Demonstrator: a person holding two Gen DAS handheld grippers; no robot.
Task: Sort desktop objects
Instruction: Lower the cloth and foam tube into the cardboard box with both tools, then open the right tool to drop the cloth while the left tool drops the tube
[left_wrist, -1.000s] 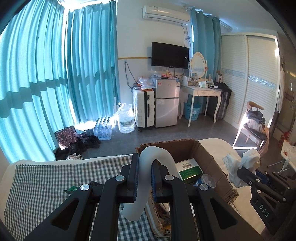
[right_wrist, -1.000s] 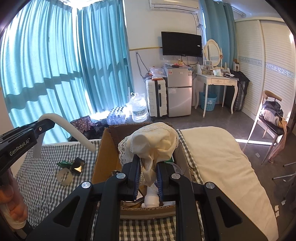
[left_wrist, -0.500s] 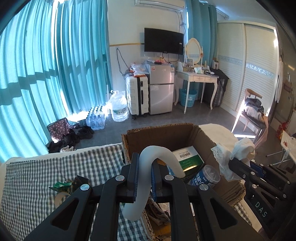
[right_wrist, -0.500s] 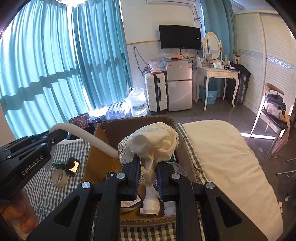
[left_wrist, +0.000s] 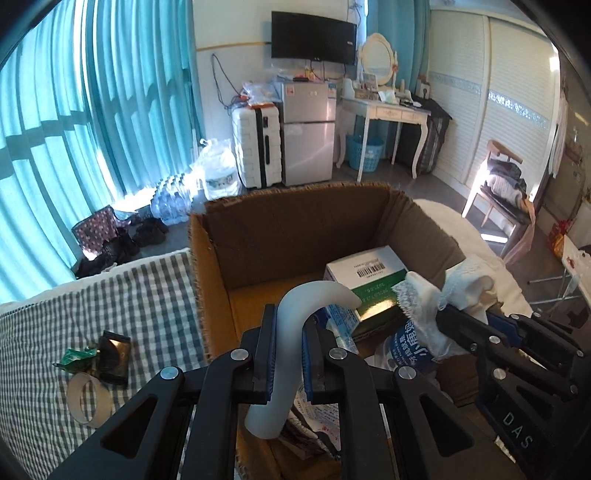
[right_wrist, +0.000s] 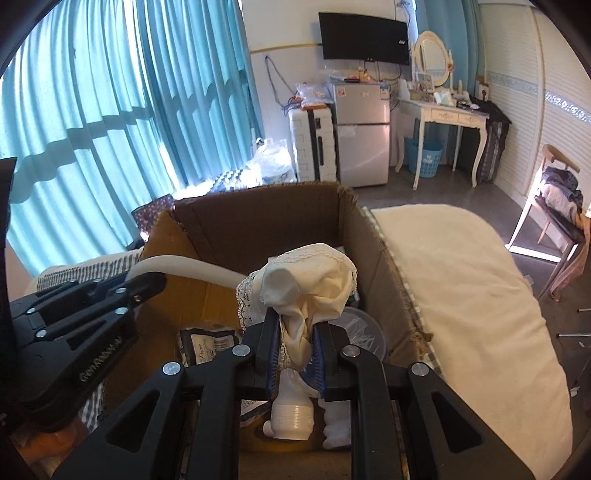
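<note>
Above the open brown cardboard box (left_wrist: 295, 236), the left gripper (left_wrist: 286, 343) pinches a curved white plastic tube (left_wrist: 295, 332) and the right gripper (right_wrist: 295, 345) clamps a cream lace-edged cloth (right_wrist: 310, 280), both probably held there for dropping inside.

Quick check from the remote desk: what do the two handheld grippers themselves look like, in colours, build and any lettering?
Both are matte black plastic with cut-out linkage arms and silver screw heads. The left gripper has blue pads lining its flat fingers; its side reads "GenRobot.AI" in the right wrist view. The right gripper has the same blue lining and shows "DAS" on its body. No cables or sleeves visible.
</note>
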